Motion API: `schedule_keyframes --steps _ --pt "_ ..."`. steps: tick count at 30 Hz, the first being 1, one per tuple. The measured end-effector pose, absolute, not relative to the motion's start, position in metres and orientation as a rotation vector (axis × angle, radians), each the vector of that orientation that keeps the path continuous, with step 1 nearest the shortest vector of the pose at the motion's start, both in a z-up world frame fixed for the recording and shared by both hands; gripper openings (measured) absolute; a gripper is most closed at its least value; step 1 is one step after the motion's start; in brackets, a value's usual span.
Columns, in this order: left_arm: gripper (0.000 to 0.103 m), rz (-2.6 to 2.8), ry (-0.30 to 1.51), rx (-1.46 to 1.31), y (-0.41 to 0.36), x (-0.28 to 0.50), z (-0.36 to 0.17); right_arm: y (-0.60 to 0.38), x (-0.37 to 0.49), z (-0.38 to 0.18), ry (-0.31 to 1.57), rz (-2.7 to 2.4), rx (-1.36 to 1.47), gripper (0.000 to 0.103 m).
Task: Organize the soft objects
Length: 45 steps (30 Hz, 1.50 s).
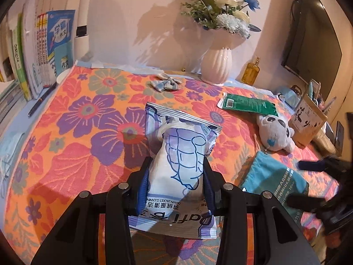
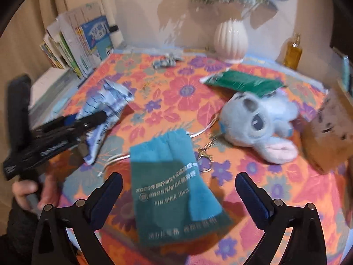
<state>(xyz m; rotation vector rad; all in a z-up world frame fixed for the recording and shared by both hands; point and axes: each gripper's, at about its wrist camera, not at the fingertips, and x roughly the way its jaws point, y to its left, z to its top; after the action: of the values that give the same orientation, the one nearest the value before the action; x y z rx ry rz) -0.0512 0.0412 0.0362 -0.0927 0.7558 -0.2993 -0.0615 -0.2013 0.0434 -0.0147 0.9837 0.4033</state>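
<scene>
My left gripper is shut on a white and blue wipes packet, held above the flowered cloth. The right wrist view shows that gripper and the packet at the left. My right gripper is open above a teal drawstring pouch, which lies flat between its fingers. The pouch and the right gripper show at the right of the left wrist view. A grey plush toy with a keyring lies to the right. A green packet lies behind it.
A small checked bow lies at the back of the cloth. A white vase with flowers and an amber bottle stand by the wall. Books stand at the left. A paper bag stands at the right, a monitor above it.
</scene>
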Motion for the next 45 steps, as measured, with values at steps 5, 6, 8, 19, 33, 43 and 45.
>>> schedule_keyframes --steps 5,6,8,19,33,43,45 --pt "0.039 -0.306 0.759 -0.117 0.045 -0.050 0.035 -0.172 -0.072 0.042 0.977 0.493 -0.031 0.102" --pt "0.039 -0.305 0.758 -0.115 0.045 -0.050 0.036 -0.167 -0.075 0.044 0.966 0.492 -0.059 0.102" --pt "0.039 -0.303 0.757 -0.112 0.044 -0.051 0.036 -0.157 -0.078 0.043 0.968 0.489 -0.099 0.102" --pt "0.039 -0.305 0.761 -0.128 0.046 -0.051 0.035 -0.156 -0.084 0.026 0.967 0.390 -0.212 0.050" --pt "0.039 -0.397 0.759 -0.149 0.013 -0.064 0.059 -0.212 -0.098 0.062 0.914 0.364 -0.083 0.018" --pt "0.039 -0.605 0.698 0.065 -0.103 -0.083 0.104 -0.310 -0.114 0.101 0.859 0.192 0.044 0.018" --pt "0.039 -0.651 0.701 0.094 -0.130 -0.087 0.108 -0.332 -0.120 0.106 0.842 0.152 0.068 0.018"
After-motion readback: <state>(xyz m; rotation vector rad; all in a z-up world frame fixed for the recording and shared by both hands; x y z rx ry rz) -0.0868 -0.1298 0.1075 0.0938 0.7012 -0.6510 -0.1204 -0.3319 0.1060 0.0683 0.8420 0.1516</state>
